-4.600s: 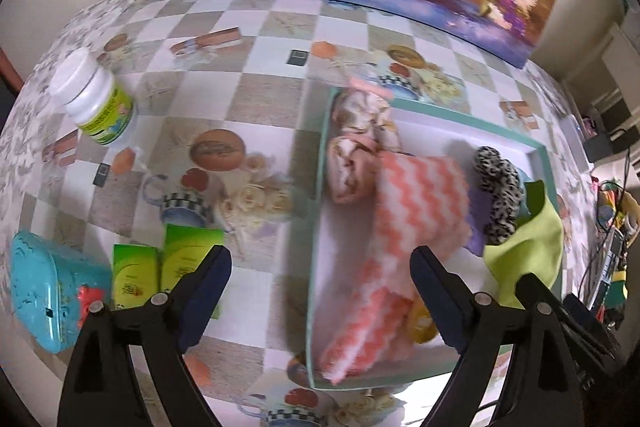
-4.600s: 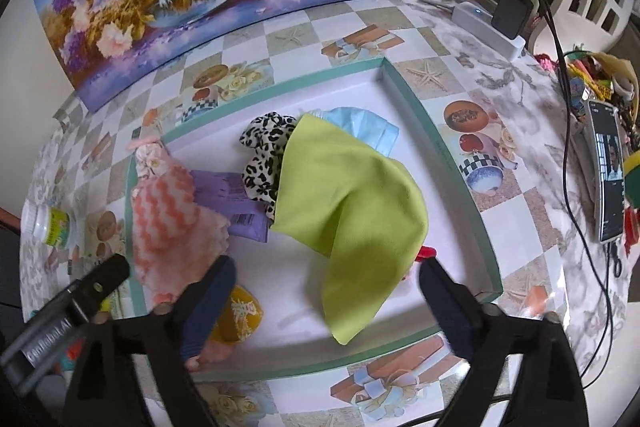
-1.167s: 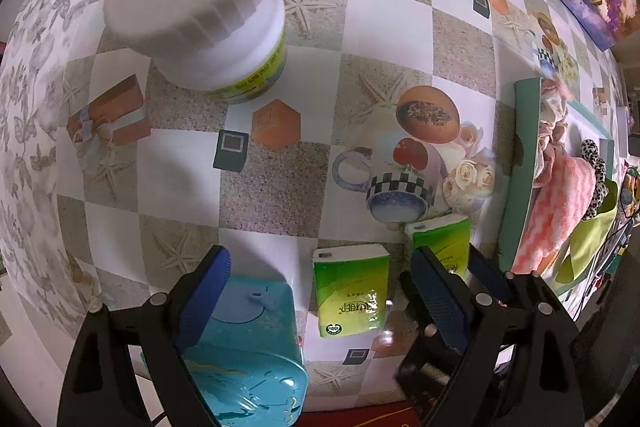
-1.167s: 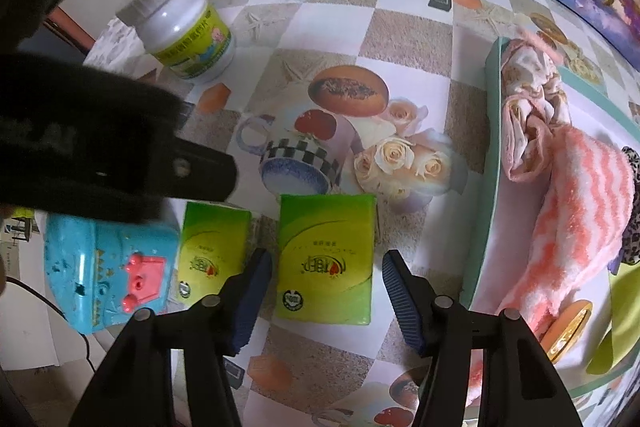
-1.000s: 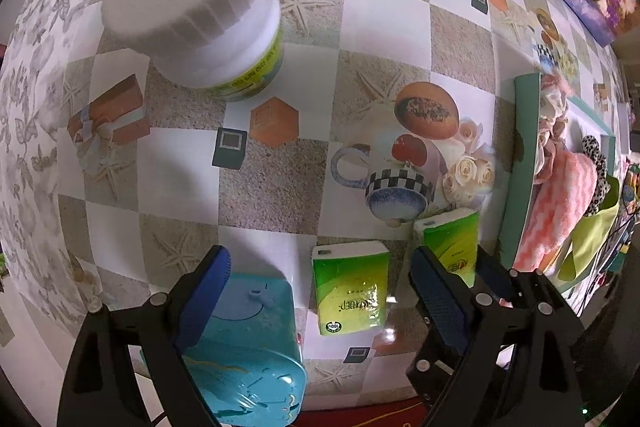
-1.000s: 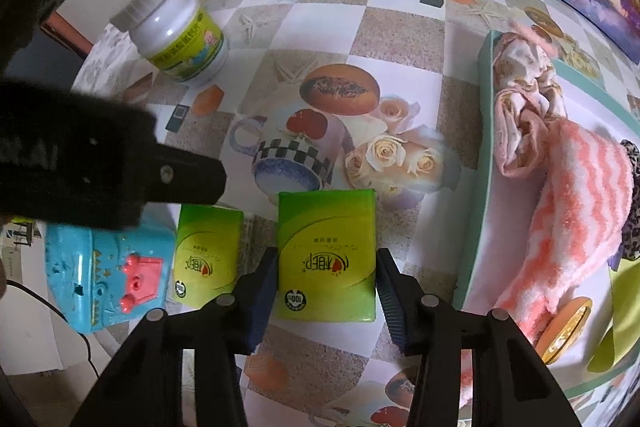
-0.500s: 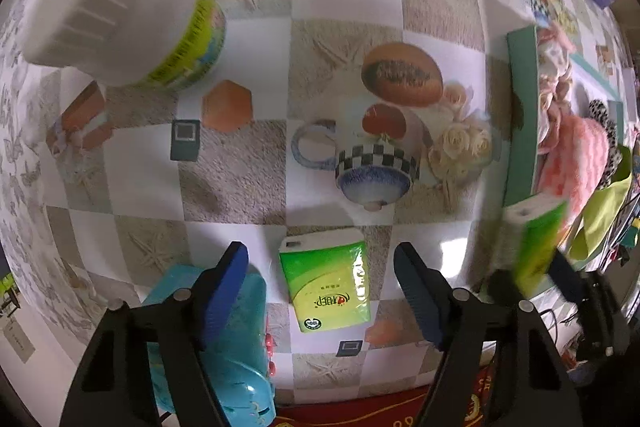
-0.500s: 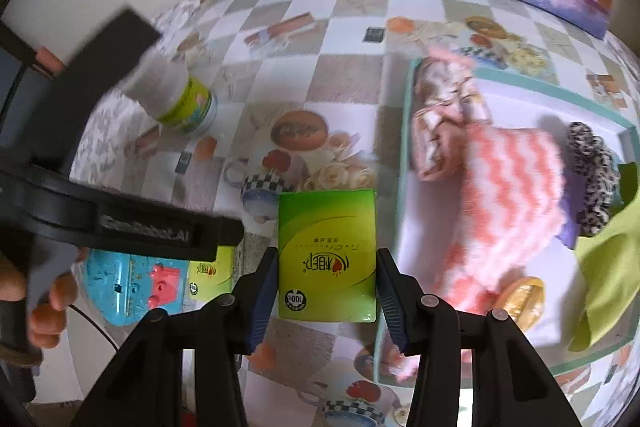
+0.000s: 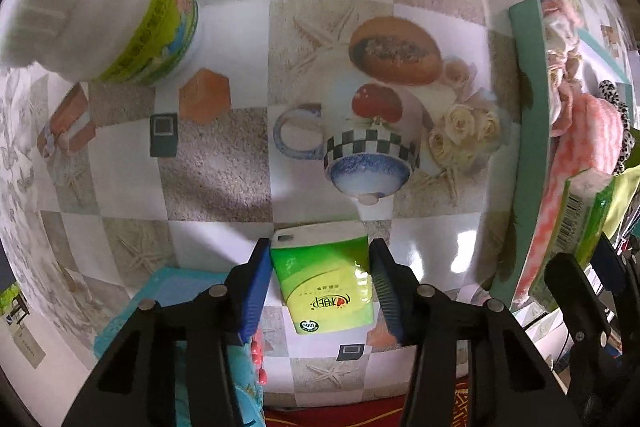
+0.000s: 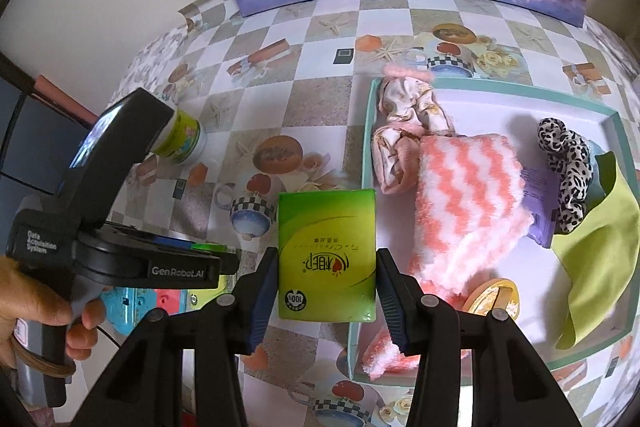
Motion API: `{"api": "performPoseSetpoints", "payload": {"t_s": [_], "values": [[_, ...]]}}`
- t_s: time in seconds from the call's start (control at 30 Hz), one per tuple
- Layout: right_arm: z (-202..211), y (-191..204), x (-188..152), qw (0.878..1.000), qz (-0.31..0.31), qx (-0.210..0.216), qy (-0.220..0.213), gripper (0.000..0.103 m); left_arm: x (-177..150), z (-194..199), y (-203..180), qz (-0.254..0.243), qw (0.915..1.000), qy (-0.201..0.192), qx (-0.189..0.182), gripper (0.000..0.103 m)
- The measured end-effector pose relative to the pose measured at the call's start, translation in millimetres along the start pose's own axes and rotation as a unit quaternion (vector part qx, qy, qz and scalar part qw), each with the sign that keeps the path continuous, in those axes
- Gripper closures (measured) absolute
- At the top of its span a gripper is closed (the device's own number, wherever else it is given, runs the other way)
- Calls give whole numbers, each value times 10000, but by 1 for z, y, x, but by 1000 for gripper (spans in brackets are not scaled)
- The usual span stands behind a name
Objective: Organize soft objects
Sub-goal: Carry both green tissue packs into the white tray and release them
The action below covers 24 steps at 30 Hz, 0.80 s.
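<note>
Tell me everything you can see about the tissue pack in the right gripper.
The tissue pack is a flat green rectangular packet in glossy plastic wrap, with a red and white logo and a round "100%" mark. The right gripper pinches its two long sides. It looks lifted off the table, beside the tray's left wall. The left wrist view shows a barcode on its edge.

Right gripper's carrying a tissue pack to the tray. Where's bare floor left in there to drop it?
The tray has bare white floor along its far wall, between the floral cloth and the leopard scrunchie. A smaller patch lies between the gold tin and the green cloth. The middle is crowded by the pink striped towel.
</note>
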State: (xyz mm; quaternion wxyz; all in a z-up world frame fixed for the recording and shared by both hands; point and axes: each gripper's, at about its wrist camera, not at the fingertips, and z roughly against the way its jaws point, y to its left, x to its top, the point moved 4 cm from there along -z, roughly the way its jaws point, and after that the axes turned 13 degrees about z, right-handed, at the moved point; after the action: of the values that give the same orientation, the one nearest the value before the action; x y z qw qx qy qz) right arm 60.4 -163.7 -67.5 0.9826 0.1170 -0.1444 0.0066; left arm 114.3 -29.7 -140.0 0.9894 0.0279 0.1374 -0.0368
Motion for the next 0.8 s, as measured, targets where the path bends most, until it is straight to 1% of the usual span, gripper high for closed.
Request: {"api": "performPoseSetpoints", "payload": {"t_s": [0.1, 0.2, 0.33, 0.43, 0.6, 0.7, 0.8], "values": [[3, -1, 0, 10000, -27, 12, -44, 53, -2, 16, -4, -41, 9998, -202, -21, 53], [8, -3, 0, 9999, -59, 9, -109, 53, -7, 32, -7, -72, 9988, -485, -14, 53], [15, -6, 0, 9997, -107, 21, -197, 53, -17, 56, -12, -30, 9965, -776, -294, 53], [20, -10, -2, 9995, -173, 35, -253, 53, -24, 78, -18, -66, 9933, -1086, -379, 53], [32, -24, -7, 9987, -344, -4, -387, 53, -42, 107, -34, 9, 9847, -1588, -713, 53], [40, -38, -12, 9976, -520, -105, -453, 53, -47, 117, -37, 61, 9792, -1811, -918, 53], [49, -55, -19, 9958, -699, -267, -522, 53, -59, 130, -46, 53, 9722, -2083, -1065, 53]]}}
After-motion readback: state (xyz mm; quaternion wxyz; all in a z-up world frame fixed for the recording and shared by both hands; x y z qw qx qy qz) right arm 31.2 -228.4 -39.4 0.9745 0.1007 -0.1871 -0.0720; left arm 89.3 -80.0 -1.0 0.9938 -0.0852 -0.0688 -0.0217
